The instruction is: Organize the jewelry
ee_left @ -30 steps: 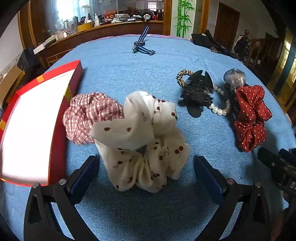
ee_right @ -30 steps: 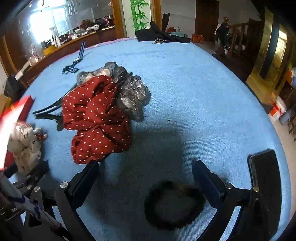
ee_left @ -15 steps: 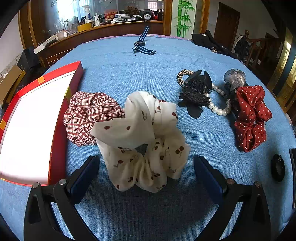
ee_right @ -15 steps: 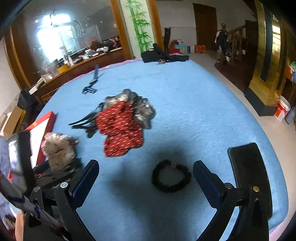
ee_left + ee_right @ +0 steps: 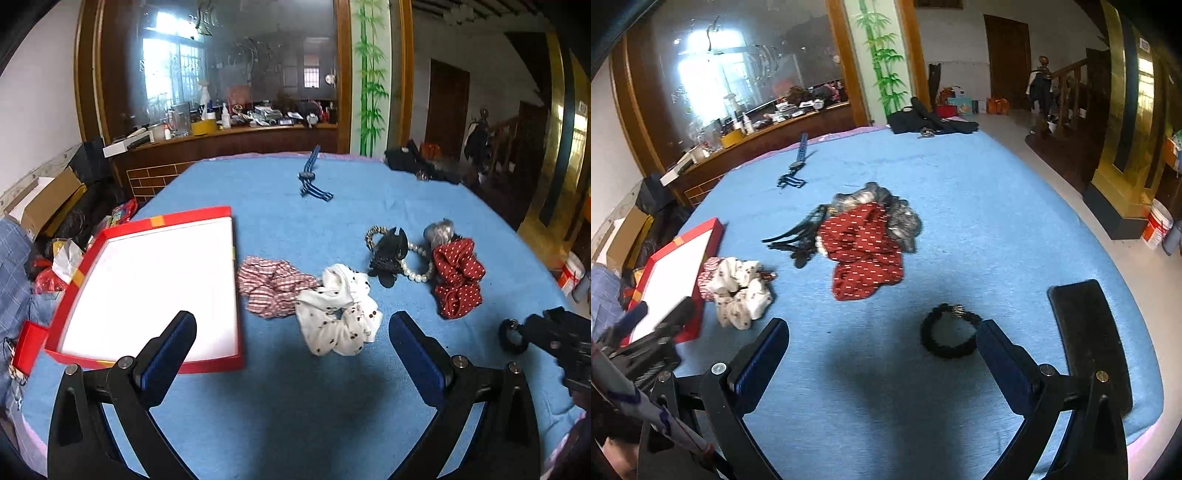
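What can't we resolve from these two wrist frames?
- Pearl bracelet: left view shows part only, the black hair claw covers the rest; right view, nearly all behind the red polka-dot scrunchie.
- Plaid scrunchie: right view, mostly hidden by the white cherry scrunchie.
- Black furry hair tie: left view, half blocked by the right gripper's body.
- Red box: interior overexposed white in both views.
- Counter clutter behind the table: too small.

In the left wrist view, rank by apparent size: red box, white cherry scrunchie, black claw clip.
1. Red cardboard box with white lining
2. White cherry-print fabric scrunchie
3. Black plastic claw clip, though it lies farther from the camera.
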Action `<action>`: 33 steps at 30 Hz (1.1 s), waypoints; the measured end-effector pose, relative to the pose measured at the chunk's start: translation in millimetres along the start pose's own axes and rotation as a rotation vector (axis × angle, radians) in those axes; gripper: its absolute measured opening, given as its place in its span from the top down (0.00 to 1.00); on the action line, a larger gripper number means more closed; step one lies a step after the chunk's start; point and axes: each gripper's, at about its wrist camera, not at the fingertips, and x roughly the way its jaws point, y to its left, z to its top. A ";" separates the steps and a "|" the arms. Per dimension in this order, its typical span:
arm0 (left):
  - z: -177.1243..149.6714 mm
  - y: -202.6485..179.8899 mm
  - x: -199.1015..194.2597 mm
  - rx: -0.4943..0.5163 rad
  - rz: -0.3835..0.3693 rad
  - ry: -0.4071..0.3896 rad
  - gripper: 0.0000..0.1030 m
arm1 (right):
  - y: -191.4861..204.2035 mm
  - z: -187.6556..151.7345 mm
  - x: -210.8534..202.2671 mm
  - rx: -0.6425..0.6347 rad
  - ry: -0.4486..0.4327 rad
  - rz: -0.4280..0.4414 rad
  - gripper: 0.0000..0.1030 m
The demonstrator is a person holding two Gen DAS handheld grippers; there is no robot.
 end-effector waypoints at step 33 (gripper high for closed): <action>-6.4 14.6 3.4 0.010 -0.028 0.047 0.00 | 23.8 0.4 8.1 -0.045 0.018 -0.013 0.00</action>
